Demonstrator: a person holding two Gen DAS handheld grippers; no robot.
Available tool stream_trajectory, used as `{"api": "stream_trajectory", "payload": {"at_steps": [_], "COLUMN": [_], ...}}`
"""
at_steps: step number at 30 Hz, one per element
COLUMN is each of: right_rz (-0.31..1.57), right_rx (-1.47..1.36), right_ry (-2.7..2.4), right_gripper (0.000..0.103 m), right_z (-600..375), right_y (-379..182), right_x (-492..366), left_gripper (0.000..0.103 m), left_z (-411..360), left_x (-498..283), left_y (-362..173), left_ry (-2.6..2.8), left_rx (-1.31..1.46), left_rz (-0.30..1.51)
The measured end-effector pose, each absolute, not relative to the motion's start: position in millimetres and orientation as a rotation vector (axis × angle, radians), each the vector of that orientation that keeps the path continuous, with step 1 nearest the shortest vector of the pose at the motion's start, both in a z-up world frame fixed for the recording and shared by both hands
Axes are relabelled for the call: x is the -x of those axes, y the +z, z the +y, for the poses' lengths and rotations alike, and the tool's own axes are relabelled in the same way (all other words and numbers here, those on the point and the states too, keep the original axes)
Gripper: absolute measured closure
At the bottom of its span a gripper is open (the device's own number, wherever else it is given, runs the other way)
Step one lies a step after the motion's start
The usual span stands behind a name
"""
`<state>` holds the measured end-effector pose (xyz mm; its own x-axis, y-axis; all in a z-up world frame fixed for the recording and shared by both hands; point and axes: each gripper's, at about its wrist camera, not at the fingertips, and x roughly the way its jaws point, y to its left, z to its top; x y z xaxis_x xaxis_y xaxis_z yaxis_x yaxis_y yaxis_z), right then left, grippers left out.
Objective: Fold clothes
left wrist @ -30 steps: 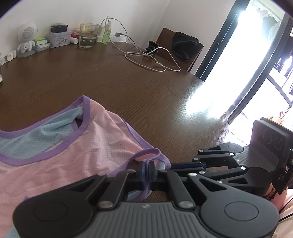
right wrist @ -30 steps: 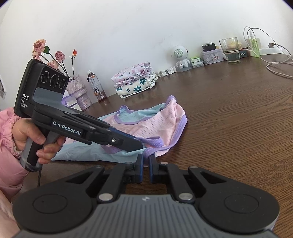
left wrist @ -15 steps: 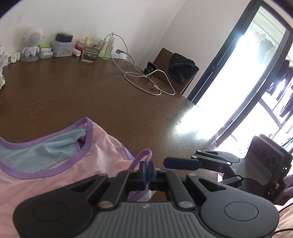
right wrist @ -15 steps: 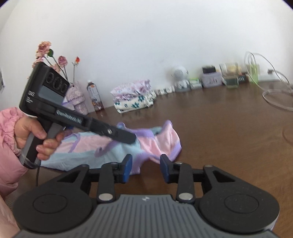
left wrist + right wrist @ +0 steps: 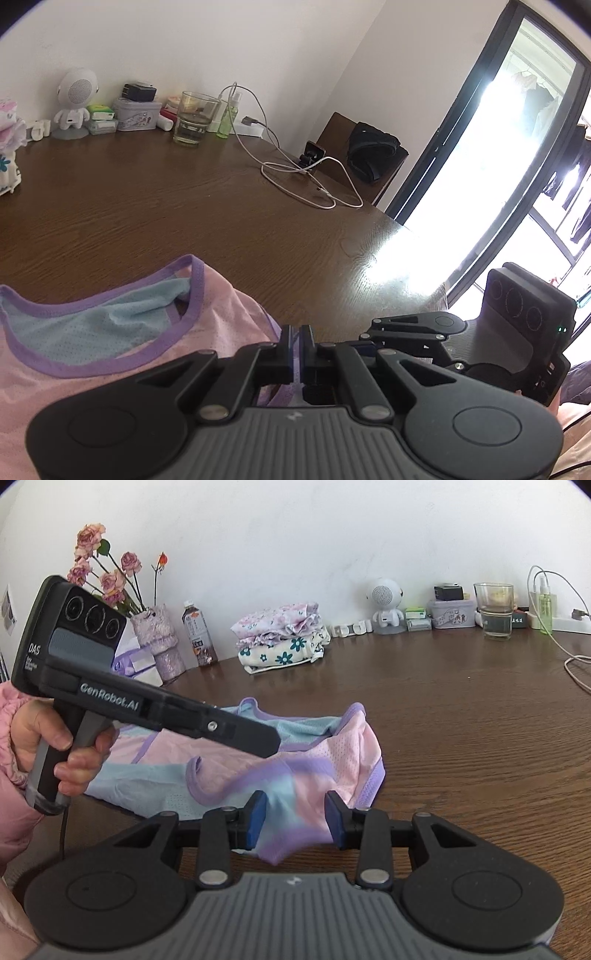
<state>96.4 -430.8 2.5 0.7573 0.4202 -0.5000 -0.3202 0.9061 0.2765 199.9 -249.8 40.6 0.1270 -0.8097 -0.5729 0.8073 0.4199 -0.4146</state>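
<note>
A pink mesh tank top [image 5: 207,332] with purple trim and a light blue inside lies on the brown wooden table [image 5: 184,214]. My left gripper [image 5: 296,336] is shut on its purple strap, and a sliver of cloth shows between the pads. In the right wrist view the left gripper [image 5: 271,744] reaches in from the left over the tank top [image 5: 332,753], held by a hand [image 5: 55,746]. My right gripper [image 5: 295,812] is open, with a blurred fold of the cloth between its blue pads [image 5: 256,819]. The right gripper [image 5: 369,334] sits just right of the left one.
A folded floral clothes stack [image 5: 280,635], a vase of roses [image 5: 159,642], a bottle [image 5: 197,635], a robot-shaped speaker [image 5: 384,602] and a glass [image 5: 493,611] line the back wall. A white cable [image 5: 306,177] lies near the table's right edge. A chair with a black bag [image 5: 373,147] stands by the bright doorway.
My right gripper went from shut to wide open and now has cloth between its fingers. My left gripper stayed shut on the strap and rose slightly.
</note>
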Motion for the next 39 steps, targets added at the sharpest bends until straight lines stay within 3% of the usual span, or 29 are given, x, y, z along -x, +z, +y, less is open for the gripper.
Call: {"api": "stream_trajectory", "payload": {"at_steps": [10,14,15,20,39], "right_rz": [0.635,0.659,0.65,0.566,0.704], "right_rx": [-0.188,-0.194,-0.194,-0.135,-0.01], "right_ry": [0.401,0.415,0.415,0.436,0.363], "right_gripper": [0.067,0.096,0.097,0.098,0.094], "right_z": [-434.0,-432.0,-432.5,-428.7,-416.7], "right_y": [-0.2,-3.6,-1.7,19.5,2.7], "right_x": [-105.8,-112.2,-112.8,-116.2,-156.3], "left_gripper": [0.097,0.096,0.096,0.087,0.087], "left_z": [-234.2,-213.3,-207.3,-181.0,-149.1], "left_x": [-198.2,-193.4,-191.8,-186.6,-177.0], "left_y": [32.5,34.7,35.5,34.9,12.6], "left_ry": [-1.158,-1.138,-1.132,-1.076,-0.96], "left_rx": [-0.007,-0.024,-0.029,-0.075,-0.206], "left_rz": [0.85,0.835,0.829,0.81,0.765]}}
